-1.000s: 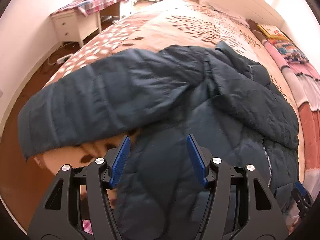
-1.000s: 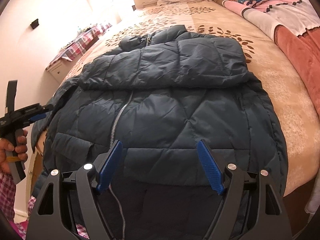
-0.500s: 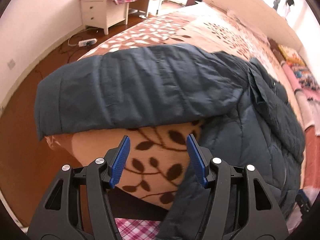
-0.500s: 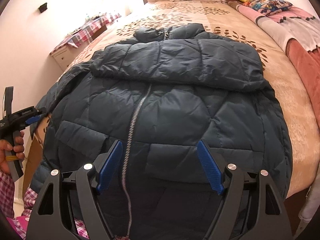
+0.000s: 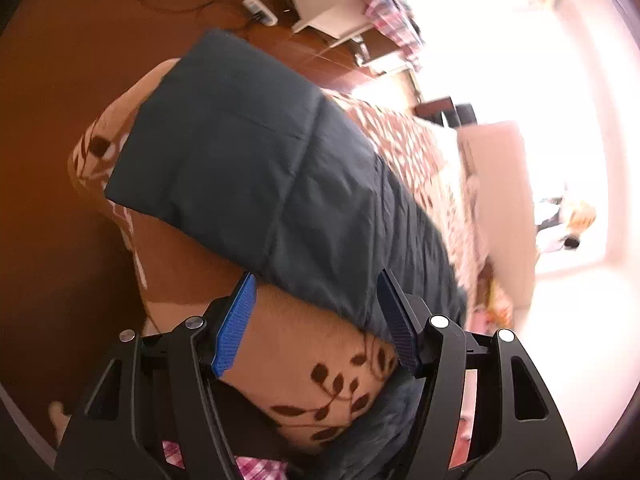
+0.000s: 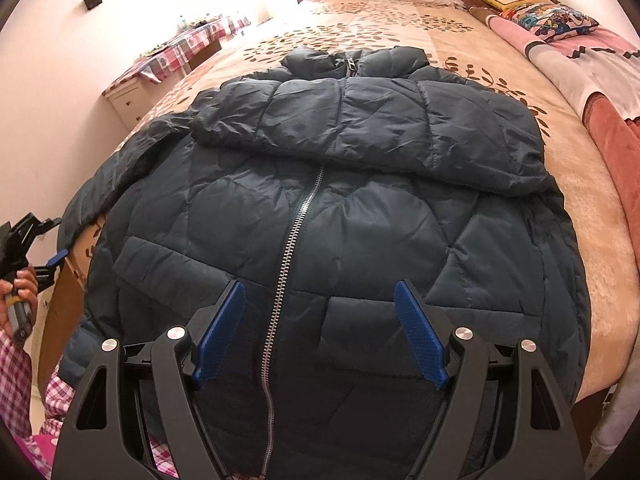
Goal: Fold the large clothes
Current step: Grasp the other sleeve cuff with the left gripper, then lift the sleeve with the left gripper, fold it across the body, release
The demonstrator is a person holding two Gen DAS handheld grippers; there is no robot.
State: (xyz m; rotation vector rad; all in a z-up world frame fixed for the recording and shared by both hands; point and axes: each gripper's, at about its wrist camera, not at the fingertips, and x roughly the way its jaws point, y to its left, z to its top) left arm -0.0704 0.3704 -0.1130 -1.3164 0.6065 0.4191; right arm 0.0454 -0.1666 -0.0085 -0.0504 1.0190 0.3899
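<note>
A dark blue quilted jacket (image 6: 360, 208) lies front up on the bed (image 6: 580, 168), zipper (image 6: 298, 216) closed, one sleeve (image 6: 380, 120) folded across the chest. My right gripper (image 6: 319, 286) hovers open over the hem, jaws either side of the zipper and touching nothing. The other sleeve (image 5: 260, 168) hangs over the bed's left edge. My left gripper (image 5: 316, 280) is rolled sideways there. Its jaws are opening, with the sleeve's lower edge and the leaf-print bedspread (image 5: 320, 364) between them, and the pads do not press. The right wrist view shows the left gripper (image 6: 50, 244) in a hand (image 6: 20, 292).
Brown wooden floor (image 5: 48, 160) lies beside the bed, with a power strip (image 5: 260, 10) and cables on it. A white desk (image 6: 132, 96) with a plaid cloth stands by the wall. Pillows (image 6: 552, 16) and a pink blanket (image 6: 580, 68) line the bed's right side.
My left gripper swung away from the jacket body, dropped to the bed's left edge and rolled sideways by the hanging sleeve. My right gripper slid slightly, and the zipper now sits between its jaws.
</note>
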